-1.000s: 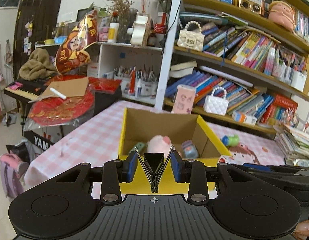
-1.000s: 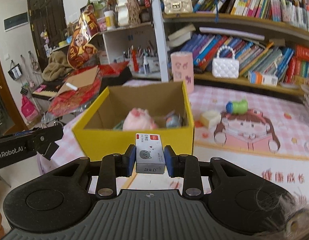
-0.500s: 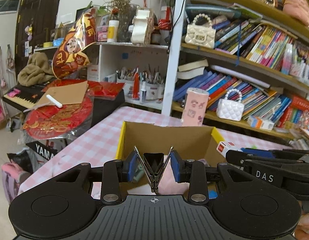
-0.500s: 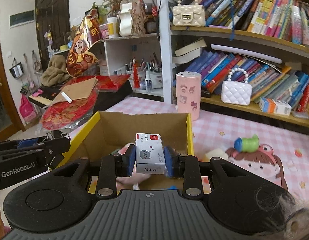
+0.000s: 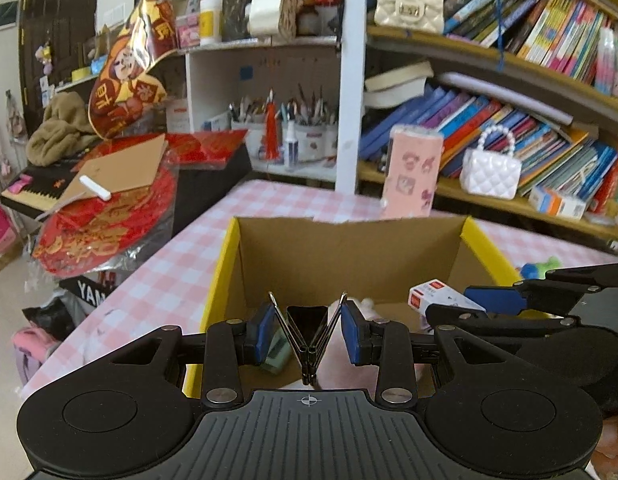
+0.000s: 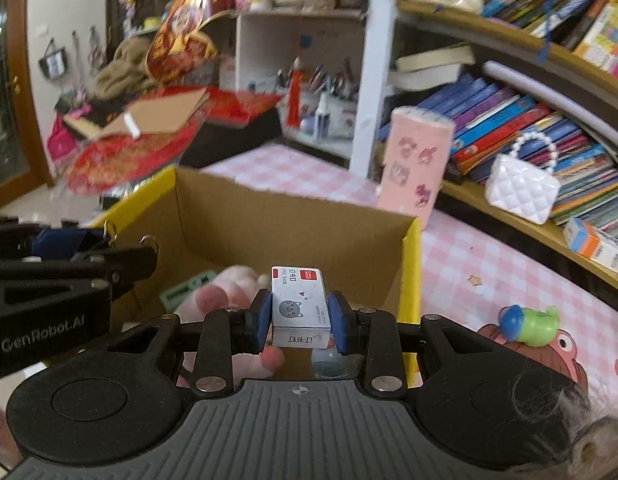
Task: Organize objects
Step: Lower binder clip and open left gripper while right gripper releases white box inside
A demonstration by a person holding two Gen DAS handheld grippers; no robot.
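An open yellow cardboard box (image 5: 225, 264) (image 6: 411, 264) stands on the pink checked table. My left gripper (image 5: 307, 330) is shut on a black binder clip (image 5: 307, 320) over the box's near left part. Beside it my right gripper (image 6: 300, 318) (image 5: 469, 304) is shut on a small white staple box (image 6: 299, 300) (image 5: 437, 294) with a cat face, held above the inside of the box. Inside lie a pink plush toy (image 6: 225, 292) and a green eraser (image 6: 185, 289) (image 5: 277, 354); the rest of the contents is hidden by the grippers.
A tall pink sticker-covered cylinder (image 5: 413, 172) (image 6: 417, 164) stands just behind the box. A green and blue toy (image 6: 529, 322) lies on the cartoon mat at the right. Bookshelves with a white quilted purse (image 6: 523, 188) rise behind; a red-covered keyboard (image 5: 105, 216) lies at left.
Both grippers have moved forward and a little down, from in front of the yellow box to over its opening. The right one has rolled slightly. Each still holds its object.
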